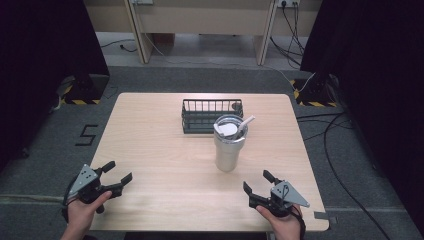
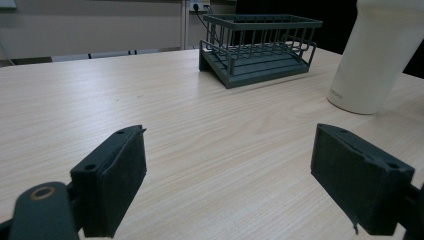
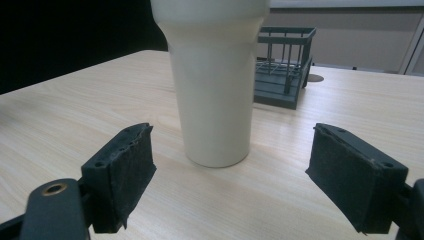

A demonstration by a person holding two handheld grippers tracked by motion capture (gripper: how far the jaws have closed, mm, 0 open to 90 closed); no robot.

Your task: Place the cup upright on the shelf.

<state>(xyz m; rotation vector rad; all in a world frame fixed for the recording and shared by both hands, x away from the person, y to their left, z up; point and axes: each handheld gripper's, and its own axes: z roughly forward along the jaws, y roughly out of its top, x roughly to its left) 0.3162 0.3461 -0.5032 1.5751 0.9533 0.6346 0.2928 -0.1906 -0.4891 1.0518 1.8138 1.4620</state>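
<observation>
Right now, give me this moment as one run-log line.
left gripper: open, empty, near table edge | right gripper: open, empty, facing tumbler | tumbler: upright, untouched, lid and straw on | wire basket: behind tumbler

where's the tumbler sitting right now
In the high view the tumbler stands upright near the middle of the table, just in front of the wire basket, nearer the right gripper than the left gripper.

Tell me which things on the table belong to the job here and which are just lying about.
Part of the job:
tumbler with its straw
right gripper, jaws apart, facing the tumbler
left gripper, jaws apart

Lying about:
wire rack behind the tumbler
cables on the floor
</observation>
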